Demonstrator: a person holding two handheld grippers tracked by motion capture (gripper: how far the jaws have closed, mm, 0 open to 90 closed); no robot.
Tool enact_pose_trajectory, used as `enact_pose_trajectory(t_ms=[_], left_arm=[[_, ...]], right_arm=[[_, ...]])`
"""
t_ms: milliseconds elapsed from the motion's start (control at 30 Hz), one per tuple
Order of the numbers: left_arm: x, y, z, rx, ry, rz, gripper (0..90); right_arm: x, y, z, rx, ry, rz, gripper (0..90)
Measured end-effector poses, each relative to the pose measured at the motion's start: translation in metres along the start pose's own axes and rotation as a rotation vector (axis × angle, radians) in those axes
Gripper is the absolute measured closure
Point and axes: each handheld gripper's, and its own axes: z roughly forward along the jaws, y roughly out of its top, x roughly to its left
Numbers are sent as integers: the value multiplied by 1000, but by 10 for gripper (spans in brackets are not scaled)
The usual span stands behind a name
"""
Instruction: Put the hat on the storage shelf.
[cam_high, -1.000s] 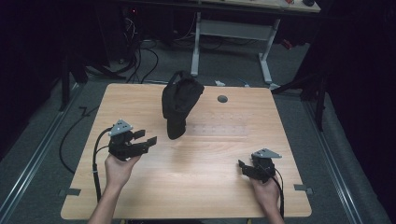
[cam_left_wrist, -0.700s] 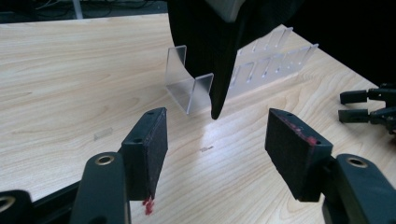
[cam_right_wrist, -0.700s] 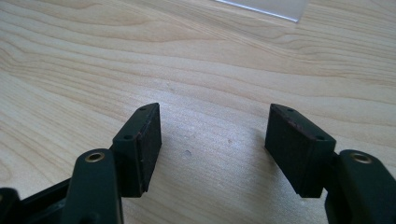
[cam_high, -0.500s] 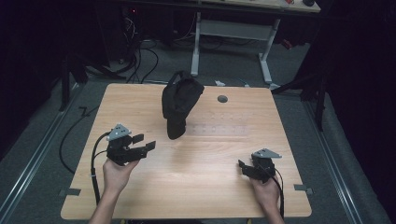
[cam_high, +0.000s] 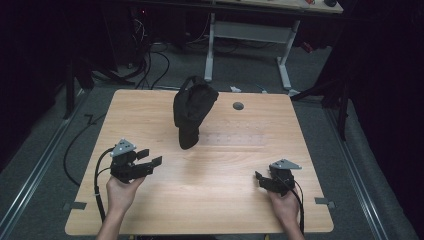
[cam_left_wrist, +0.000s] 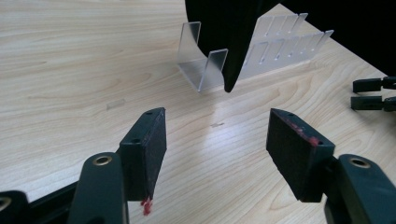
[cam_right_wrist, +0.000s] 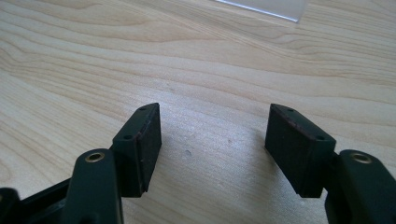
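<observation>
Left gripper (cam_high: 150, 157) drawn nearer the bench (cam_high: 215, 210) front, jaws apart, right gripper (cam_high: 260, 178) likewise gaping, black cap (cam_high: 191, 107) on clear stand (cam_left_wrist: 205, 70)

No text, label, brand, number or sign can be read anywhere here: the wooden table (cam_high: 210, 200) is bare of print, the black cap (cam_high: 192, 107) on its clear stand (cam_left_wrist: 205, 70) shows no legible logo, though it is perhaps too dark to tell, and the gripper pads (cam_left_wrist: 299, 154) carry only red smears, not letters
</observation>
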Motion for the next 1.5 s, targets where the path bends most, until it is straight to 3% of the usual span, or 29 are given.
enact_pose_trajectory(t_ms=[667,1067,1500], left_arm=[[9,-22,0,21,26,-41,359],[13,-38,5,62,47,-58,356],[14,-50,11,98,73,-50,357]], right_arm=[[0,0,0,0,0,1,364],[0,0,0,0,-1,0,364],[0,0,0,0,-1,1,364]])
